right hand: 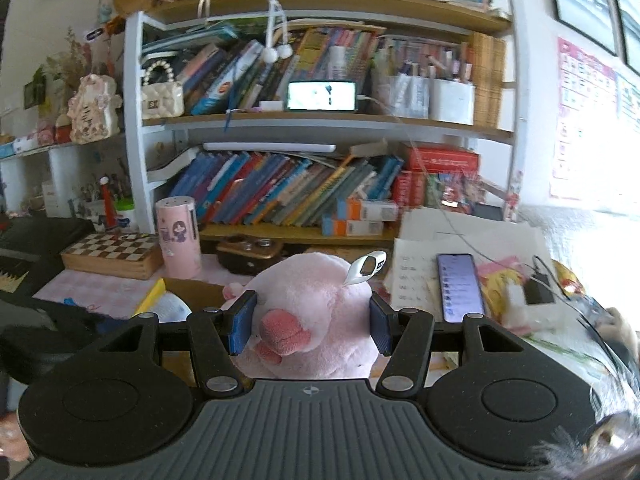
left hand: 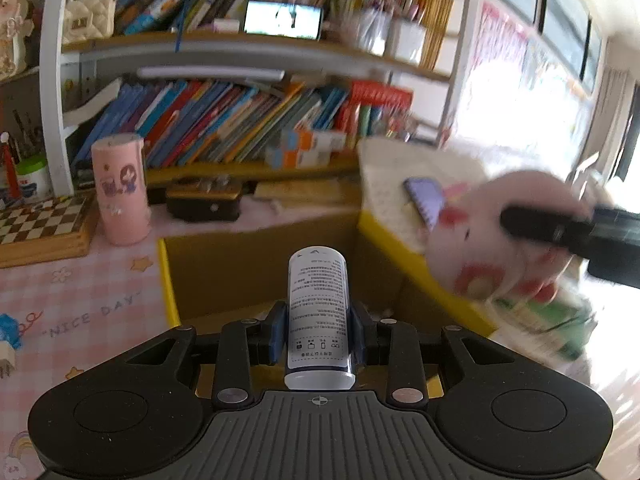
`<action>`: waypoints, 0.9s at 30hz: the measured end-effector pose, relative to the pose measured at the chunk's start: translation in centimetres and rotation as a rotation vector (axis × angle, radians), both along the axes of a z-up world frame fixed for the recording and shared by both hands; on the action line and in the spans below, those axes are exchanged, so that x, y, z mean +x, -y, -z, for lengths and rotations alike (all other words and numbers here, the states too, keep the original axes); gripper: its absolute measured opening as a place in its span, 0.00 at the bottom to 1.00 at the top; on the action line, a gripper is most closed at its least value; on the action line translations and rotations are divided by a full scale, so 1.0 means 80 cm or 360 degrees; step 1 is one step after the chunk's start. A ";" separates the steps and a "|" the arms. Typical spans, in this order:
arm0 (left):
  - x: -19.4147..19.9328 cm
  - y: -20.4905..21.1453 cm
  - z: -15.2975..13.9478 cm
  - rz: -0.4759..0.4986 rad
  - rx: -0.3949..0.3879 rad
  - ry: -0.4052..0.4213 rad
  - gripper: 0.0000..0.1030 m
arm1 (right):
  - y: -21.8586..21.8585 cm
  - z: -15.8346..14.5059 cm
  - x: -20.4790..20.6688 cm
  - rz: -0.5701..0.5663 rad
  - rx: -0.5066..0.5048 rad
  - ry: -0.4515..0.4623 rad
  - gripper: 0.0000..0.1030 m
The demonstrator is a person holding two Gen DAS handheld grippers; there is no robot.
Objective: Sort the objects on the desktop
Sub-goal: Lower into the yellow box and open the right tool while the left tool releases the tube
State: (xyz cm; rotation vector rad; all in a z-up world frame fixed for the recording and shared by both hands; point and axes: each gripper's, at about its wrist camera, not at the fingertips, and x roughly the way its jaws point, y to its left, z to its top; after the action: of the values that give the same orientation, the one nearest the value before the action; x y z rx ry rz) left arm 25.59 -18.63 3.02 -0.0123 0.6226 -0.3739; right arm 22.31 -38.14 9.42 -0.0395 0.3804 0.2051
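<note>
My left gripper (left hand: 318, 330) is shut on a white spray bottle (left hand: 318, 312) with printed text, held upright over an open cardboard box (left hand: 248, 264) with yellow-edged flaps. My right gripper (right hand: 310, 326) is shut on a pink plush pig (right hand: 316, 312), its blue pads (right hand: 242, 322) pressing both sides. In the left wrist view the plush pig (left hand: 492, 240) appears blurred at the right, gripped by the right gripper's black finger (left hand: 540, 226), above the box's right flap. A white thermometer (right hand: 366, 268) sticks up behind the pig.
A pink cylinder (left hand: 120, 190) and a wooden chessboard box (left hand: 44, 228) stand on the pink checked desk cover (left hand: 80, 312) at left. A phone (right hand: 460, 286) lies on papers at right. Bookshelves full of books (right hand: 288, 192) rise behind. A dark case (left hand: 204, 200) sits behind the box.
</note>
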 end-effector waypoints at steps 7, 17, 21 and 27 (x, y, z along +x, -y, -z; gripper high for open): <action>0.032 0.007 0.035 -0.0050 0.0130 -0.0123 0.30 | -0.014 0.012 0.043 -0.0096 0.0020 -0.0023 0.53; 0.052 0.026 0.064 -0.0040 0.0254 -0.0227 0.30 | -0.036 0.050 0.123 -0.0223 0.0056 -0.0231 0.53; 0.051 0.029 0.070 -0.0041 0.0255 -0.0251 0.31 | -0.047 0.064 0.153 -0.0254 0.0041 -0.0315 0.53; 0.046 0.029 0.065 -0.0056 0.0273 -0.0162 0.33 | -0.060 0.075 0.195 -0.0253 -0.0010 -0.0379 0.53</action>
State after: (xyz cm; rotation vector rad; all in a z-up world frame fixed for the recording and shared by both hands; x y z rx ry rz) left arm 29.25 -20.96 -2.20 0.1223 0.7525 -0.2864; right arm 37.91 -33.33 3.43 -0.0516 0.6162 0.3673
